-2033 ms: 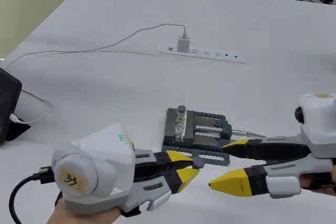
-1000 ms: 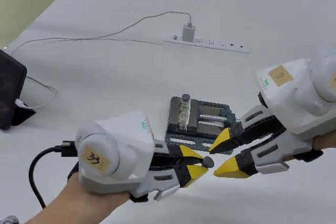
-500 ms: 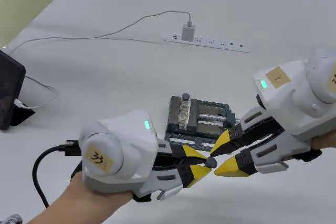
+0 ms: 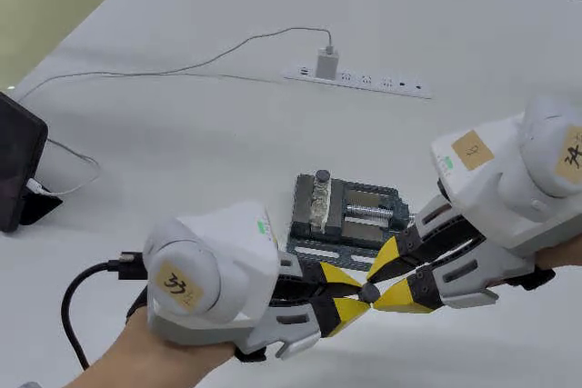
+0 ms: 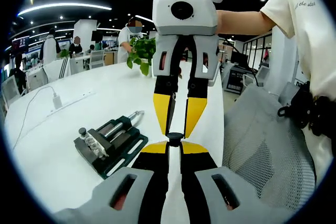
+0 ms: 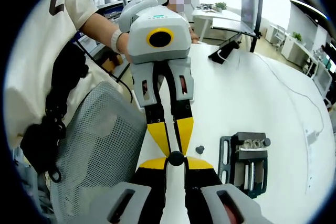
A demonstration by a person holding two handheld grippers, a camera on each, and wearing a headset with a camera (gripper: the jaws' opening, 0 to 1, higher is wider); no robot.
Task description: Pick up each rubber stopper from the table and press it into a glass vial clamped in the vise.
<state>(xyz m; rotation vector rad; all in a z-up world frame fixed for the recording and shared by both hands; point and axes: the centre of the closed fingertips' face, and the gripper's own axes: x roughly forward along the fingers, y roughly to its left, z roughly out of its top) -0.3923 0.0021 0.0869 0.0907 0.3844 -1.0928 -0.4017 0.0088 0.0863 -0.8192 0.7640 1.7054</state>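
I have the left gripper (image 4: 355, 297) coming in from 8 o'clock in the head view, its jaws clamped on a small dark stopper (image 4: 368, 293) held just above the worktop (image 4: 182, 134). The right gripper (image 4: 382, 288) comes in from 3 o'clock and meets it tip to tip. Its jaws sit on either side of the same stopper with a narrow gap between them, and I cannot tell whether they are pressing it yet. In the left gripper view the stopper sits at the very tip of my own jaws, with the right gripper's yellow tips straddling it from 12 o'clock. The vise (image 4: 350, 215) stands on the worktop at 11 o'clock from the stopper, near but apart. A glass vial (image 4: 318, 202) is clamped upright at its left end, with a dark plug in its mouth. In the right gripper view a loose stopper (image 6: 200, 149) lies on the worktop just beside the vise. A power strip (image 4: 364, 79) lies well beyond at 12 o'clock.
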